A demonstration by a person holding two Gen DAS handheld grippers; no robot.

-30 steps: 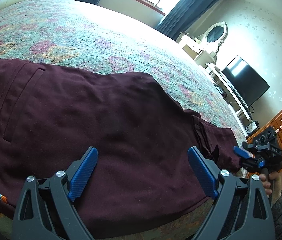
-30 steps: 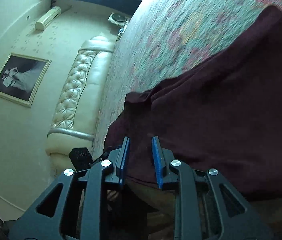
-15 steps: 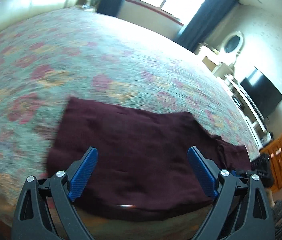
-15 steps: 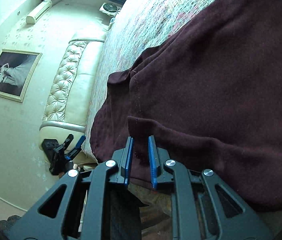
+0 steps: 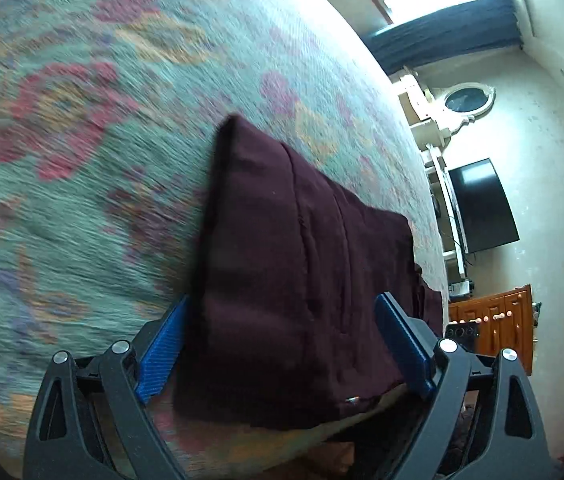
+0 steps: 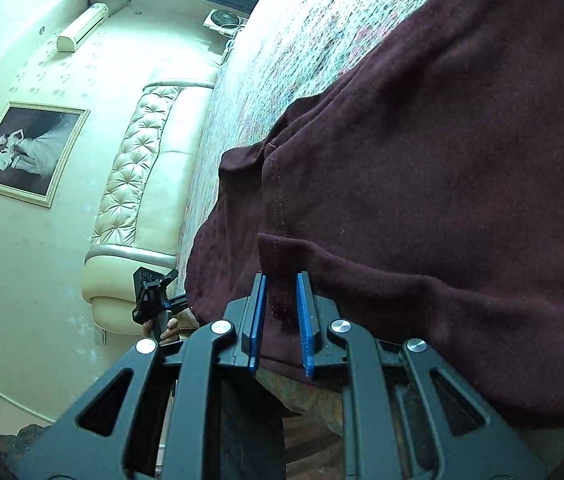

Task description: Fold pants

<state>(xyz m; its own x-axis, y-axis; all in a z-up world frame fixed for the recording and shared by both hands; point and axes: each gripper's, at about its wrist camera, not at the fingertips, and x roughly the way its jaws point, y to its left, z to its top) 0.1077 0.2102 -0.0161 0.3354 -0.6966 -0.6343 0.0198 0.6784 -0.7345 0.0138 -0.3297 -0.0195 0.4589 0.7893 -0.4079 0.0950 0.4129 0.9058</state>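
Dark maroon pants (image 5: 302, 280) lie along the near edge of a bed with a floral bedspread (image 5: 82, 160). My left gripper (image 5: 282, 308) is open wide, and one end of the pants lies between its blue fingers (image 5: 162, 344) without being pinched. In the right wrist view the pants (image 6: 442, 160) fill the right side. My right gripper (image 6: 281, 280) is shut on a raised fold at the stitched hem edge (image 6: 278, 248). The left gripper (image 6: 154, 296) also shows there, far off at the bed's edge, held by a hand.
A padded cream headboard (image 6: 142, 184) and a framed picture (image 6: 28, 152) stand past the pants. A black TV (image 5: 482, 208), a white dresser with an oval mirror (image 5: 466, 100) and a wooden cabinet (image 5: 494, 328) line the wall beyond the bed. The bed's edge runs just under both grippers.
The left gripper has swept sideways along the pants to their end and rolled, still open. The right gripper's jaws have narrowed onto the hem fold and then held still.
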